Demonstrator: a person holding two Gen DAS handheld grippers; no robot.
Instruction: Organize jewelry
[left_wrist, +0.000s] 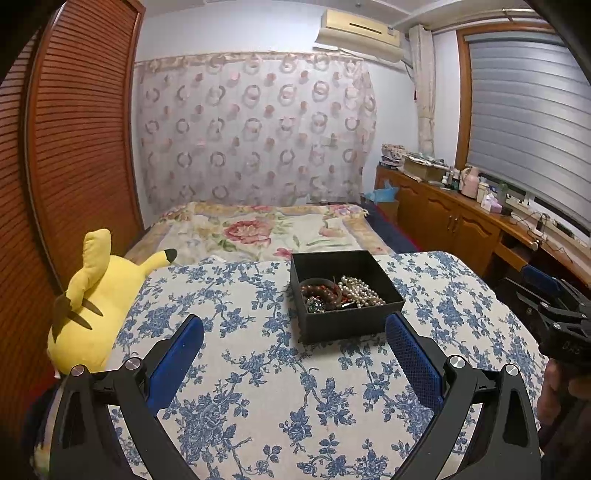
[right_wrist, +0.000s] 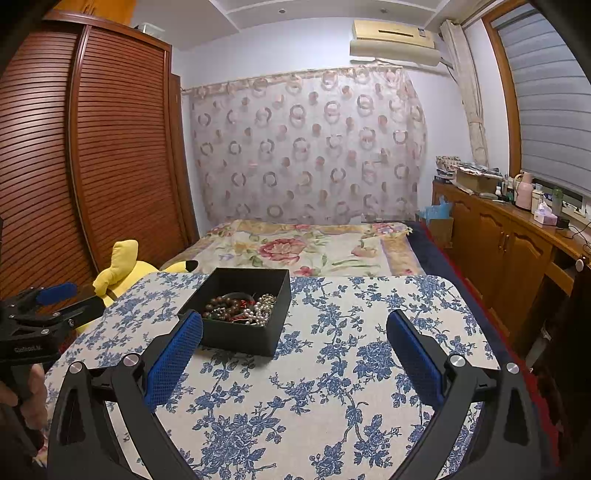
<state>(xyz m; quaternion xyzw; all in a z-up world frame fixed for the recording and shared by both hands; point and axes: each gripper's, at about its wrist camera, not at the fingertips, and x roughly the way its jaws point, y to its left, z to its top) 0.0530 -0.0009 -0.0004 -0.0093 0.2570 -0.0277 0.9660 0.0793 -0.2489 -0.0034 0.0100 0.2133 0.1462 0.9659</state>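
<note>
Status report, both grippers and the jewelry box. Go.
Left gripper open, empty. Right gripper open, empty. Jewelry heaped in black box, untouched. Nothing in the way.

Black box (left_wrist: 343, 325) on blue-floral white cloth (left_wrist: 295, 398); brown beads (left_wrist: 319, 290) and white pearls (left_wrist: 360, 291) inside. Yellow plush (left_wrist: 92, 306) at 9 o'clock, blue pads (left_wrist: 413, 354) on black grippers.
</note>
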